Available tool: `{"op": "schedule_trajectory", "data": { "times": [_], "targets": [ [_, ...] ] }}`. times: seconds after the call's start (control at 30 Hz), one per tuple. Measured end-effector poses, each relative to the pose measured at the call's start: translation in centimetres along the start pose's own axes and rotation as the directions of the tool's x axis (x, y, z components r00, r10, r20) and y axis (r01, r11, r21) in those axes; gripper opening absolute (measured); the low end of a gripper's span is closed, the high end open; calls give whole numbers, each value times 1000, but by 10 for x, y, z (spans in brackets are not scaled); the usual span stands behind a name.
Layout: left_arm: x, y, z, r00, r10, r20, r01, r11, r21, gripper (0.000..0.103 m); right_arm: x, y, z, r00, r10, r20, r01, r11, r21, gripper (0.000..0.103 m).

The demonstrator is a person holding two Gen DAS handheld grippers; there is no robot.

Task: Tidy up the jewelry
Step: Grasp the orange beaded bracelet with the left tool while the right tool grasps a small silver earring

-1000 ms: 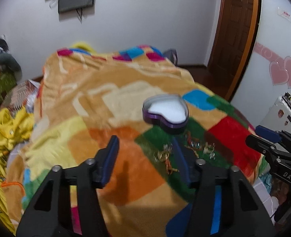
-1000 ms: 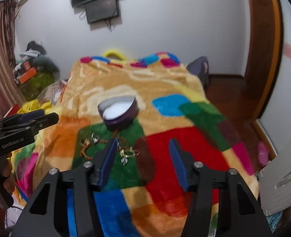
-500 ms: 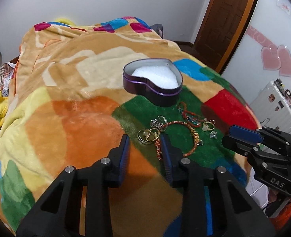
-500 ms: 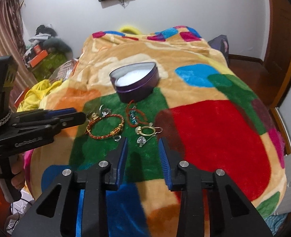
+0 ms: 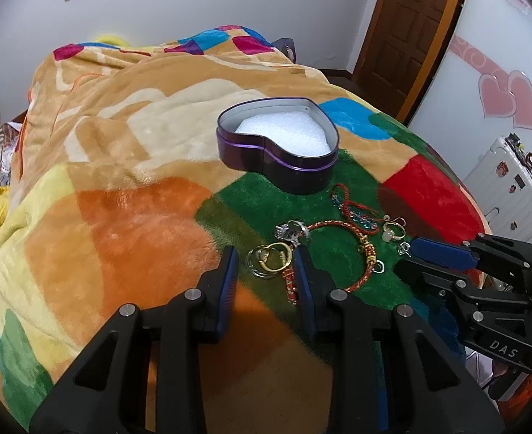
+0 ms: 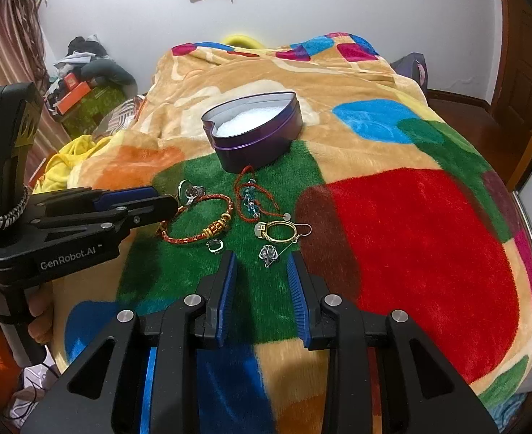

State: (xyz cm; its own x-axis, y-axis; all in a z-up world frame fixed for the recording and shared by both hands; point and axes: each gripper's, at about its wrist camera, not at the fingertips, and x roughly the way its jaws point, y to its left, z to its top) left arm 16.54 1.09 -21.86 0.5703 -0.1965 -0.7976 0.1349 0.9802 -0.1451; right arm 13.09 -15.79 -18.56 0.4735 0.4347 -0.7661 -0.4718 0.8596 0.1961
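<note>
Left tool (image 5: 264, 260) released, fingers parted around gold ring (image 5: 271, 256) on bed blanket (image 5: 128, 224), right tool (image 6: 260, 266) released just short of silver earring (image 6: 269, 253), heart-shaped tin (image 6: 253, 132) lidless beyond red bracelet (image 6: 197, 226).

Two close forward-looking wrist views, both over the jewelry (image 5: 324, 238) on the blanket (image 6: 421, 238).

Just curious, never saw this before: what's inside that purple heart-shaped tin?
The heart-shaped tin is open and holds only white foam padding; no jewelry lies on it. Whatever is under the foam is hidden.
</note>
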Motion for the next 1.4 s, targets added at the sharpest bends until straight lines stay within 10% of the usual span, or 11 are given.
{"op": "schedule_trajectory", "data": {
  "times": [0.8,1.03,1.17,1.4],
  "targets": [
    [-15,-4,3,999,19,32,-20,999,40,7,-4,2,2,1000,7,25,-7,1000,8,9],
    [-10,7,4,1000,21,-9,-21,1000,1,15,-16,-2,3,999,-2,51,1,1000,17,9],
    [-16,6,1,1000,2,-5,-2,1000,2,38,-18,-3,4,999,-2,53,1,1000,19,10],
    [-3,-3,-7,999,33,-19,-33,999,25,38,-7,-2,3,1000,0,9,-1,1000,27,13]
  ]
}}
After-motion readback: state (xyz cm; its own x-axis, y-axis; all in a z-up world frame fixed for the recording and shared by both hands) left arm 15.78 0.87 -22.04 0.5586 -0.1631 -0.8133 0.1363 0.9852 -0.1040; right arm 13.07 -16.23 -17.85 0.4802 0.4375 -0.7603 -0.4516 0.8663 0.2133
